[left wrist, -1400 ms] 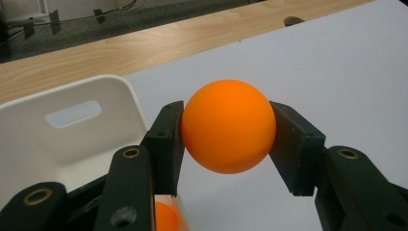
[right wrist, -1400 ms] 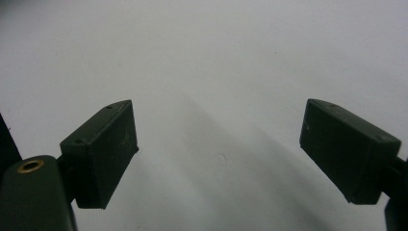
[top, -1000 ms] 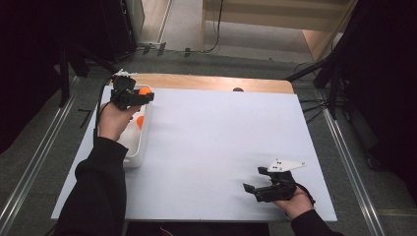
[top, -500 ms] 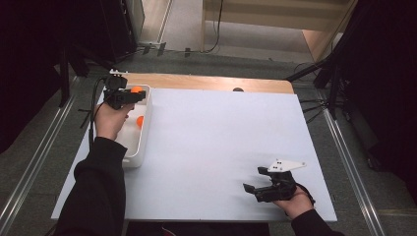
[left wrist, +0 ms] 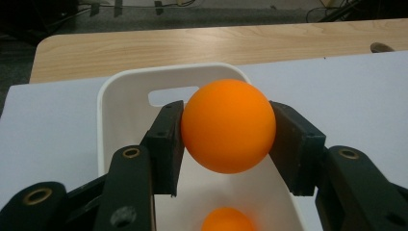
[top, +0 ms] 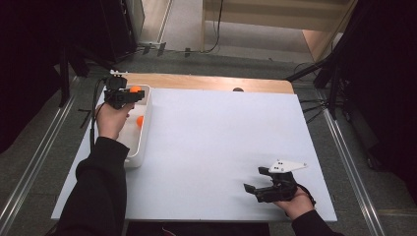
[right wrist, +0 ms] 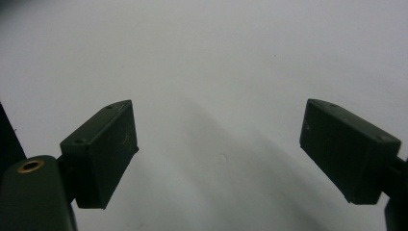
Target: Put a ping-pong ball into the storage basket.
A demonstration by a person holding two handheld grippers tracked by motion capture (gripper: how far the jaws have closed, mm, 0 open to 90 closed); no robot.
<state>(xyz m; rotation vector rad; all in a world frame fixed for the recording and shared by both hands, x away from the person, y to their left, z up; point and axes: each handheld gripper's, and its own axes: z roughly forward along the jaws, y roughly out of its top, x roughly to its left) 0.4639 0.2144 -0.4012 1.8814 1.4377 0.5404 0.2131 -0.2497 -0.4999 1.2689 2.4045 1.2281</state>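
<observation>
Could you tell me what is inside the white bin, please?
One orange ball lies in the bin. A second ball is clamped in the left claw above it. The claw and hand cover part of the floor.

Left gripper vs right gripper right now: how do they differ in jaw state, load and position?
The left gripper is shut on an orange ball; the right gripper stands open with nothing between its jaws. The left gripper is over the far end of the white bin at the table's left edge; the right gripper is over bare white tabletop near the front right. Both have the same black two-jaw build, each held in one hand.
</observation>
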